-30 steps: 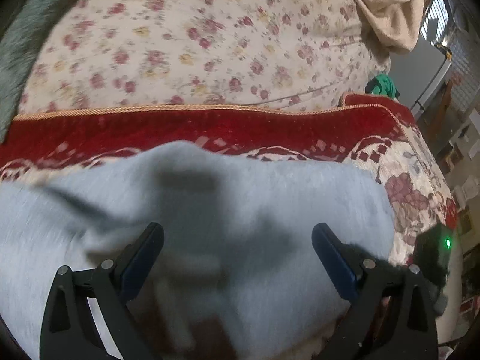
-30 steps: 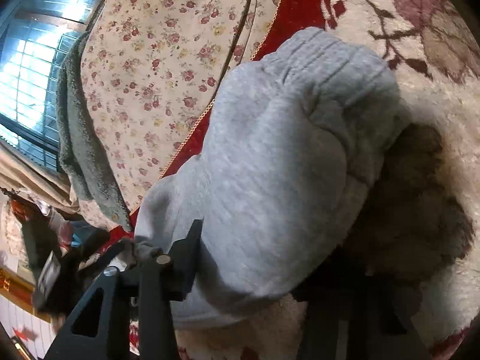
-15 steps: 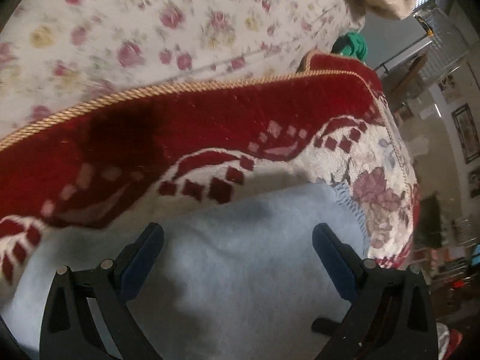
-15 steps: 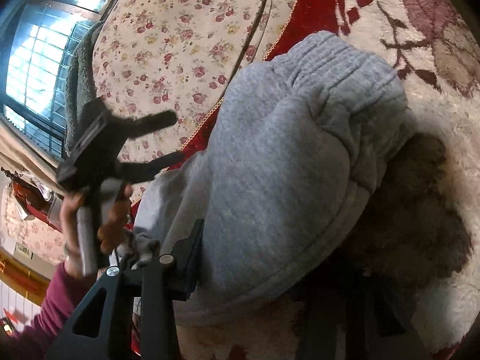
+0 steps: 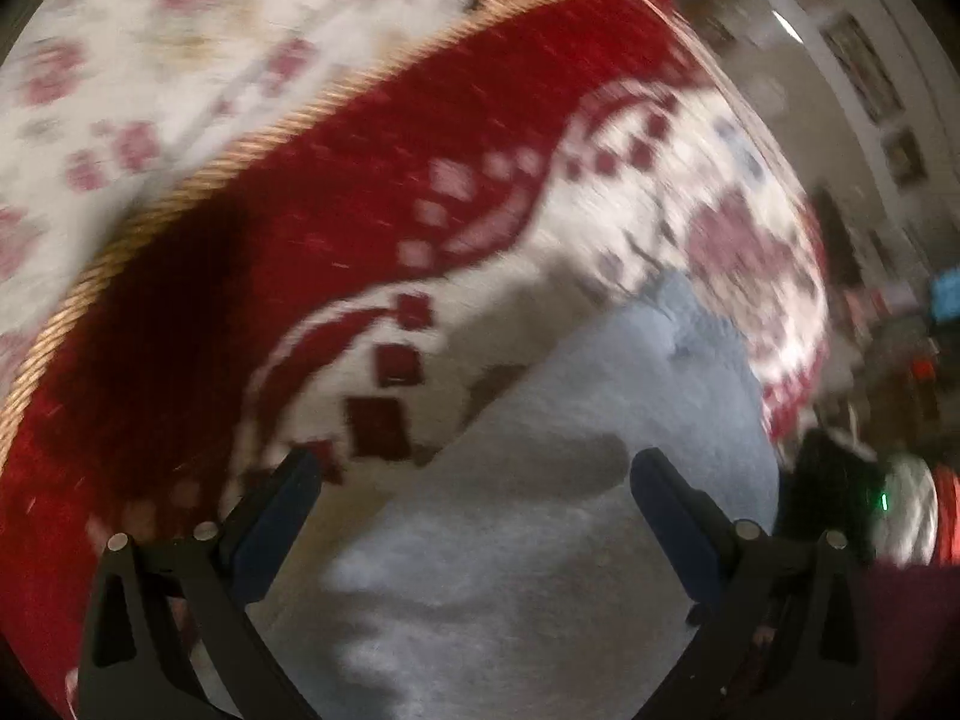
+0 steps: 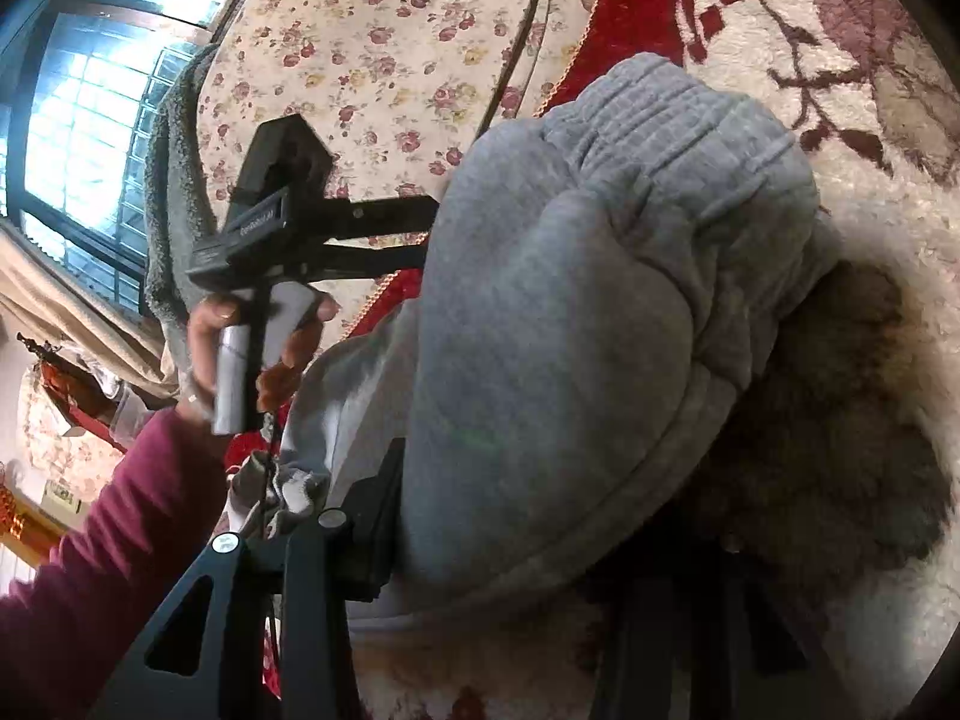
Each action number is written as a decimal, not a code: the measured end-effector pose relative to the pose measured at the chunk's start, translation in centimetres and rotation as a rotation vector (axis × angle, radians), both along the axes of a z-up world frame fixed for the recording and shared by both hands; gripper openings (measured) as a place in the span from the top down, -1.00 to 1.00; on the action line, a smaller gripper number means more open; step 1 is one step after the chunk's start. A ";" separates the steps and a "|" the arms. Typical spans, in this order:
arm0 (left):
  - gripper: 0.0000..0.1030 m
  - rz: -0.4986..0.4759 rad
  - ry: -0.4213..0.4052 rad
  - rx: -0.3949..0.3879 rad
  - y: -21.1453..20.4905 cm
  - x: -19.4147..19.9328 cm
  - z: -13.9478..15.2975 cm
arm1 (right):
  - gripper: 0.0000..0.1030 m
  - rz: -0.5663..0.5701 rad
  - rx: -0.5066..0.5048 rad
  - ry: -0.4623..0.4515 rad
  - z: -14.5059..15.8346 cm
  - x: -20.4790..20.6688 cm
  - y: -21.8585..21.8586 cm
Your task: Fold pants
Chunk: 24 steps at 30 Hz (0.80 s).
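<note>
Since a second ago, your left gripper (image 5: 474, 504) has swung across the red-and-cream rug (image 5: 372, 180) and tipped steeply down, so its view now shows the far edge of the grey pants (image 5: 540, 570) rather than the flowered sheet (image 5: 150, 60) that filled it before. Its jaws stand wide apart with the cloth lying below them and nothing pinched; you carry them spread so that they can drop over a fold.

Your right gripper (image 6: 510, 528) has hardly shifted. Its jaws are clamped on a thick bundle of the pants, with the near finger (image 6: 372, 516) pressed against the gathered cloth and the other lost in shadow. That grip keeps the bunched waistband end (image 6: 660, 120) lifted off the rug, so the garment does not slump while the other hand comes in.

From the right wrist view, your left hand (image 6: 258, 348) holds its gripper level beside the bundle, its fingers reaching behind the fabric; whether they touch it is hidden.

Judging by the heap, the fold is at an early stage: the pants are crumpled, not flat.
</note>
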<state>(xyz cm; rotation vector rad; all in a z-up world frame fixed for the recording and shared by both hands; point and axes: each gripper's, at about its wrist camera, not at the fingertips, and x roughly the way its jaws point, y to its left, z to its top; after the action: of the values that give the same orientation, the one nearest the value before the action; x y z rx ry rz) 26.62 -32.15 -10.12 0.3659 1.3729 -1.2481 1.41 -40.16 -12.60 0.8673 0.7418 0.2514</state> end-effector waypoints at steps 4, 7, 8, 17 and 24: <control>-1.00 -0.087 0.092 0.043 -1.5 -0.7 -2.9 | 0.04 0.010 -0.028 -0.012 0.2 -0.1 0.2; -1.00 -0.126 0.058 0.030 -1.9 -1.5 -2.6 | 0.06 0.018 -0.047 -0.016 0.4 0.0 0.4; -1.00 -0.118 0.071 0.030 -2.0 -1.3 -2.6 | 0.07 0.018 -0.066 -0.023 0.7 0.0 0.6; -0.10 -0.166 -0.073 -0.009 -1.7 -3.5 0.3 | 0.31 0.039 -0.179 -0.148 3.7 0.0 1.8; 0.28 -0.155 -0.151 -0.040 -0.2 -4.6 3.4 | 0.38 0.079 -0.296 -0.243 6.7 -0.3 3.5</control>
<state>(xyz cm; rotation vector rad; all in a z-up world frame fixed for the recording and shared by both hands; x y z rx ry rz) 22.02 -32.35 -6.71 0.5356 1.2074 -1.3450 1.10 -36.68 -5.93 0.5160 0.5682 0.3026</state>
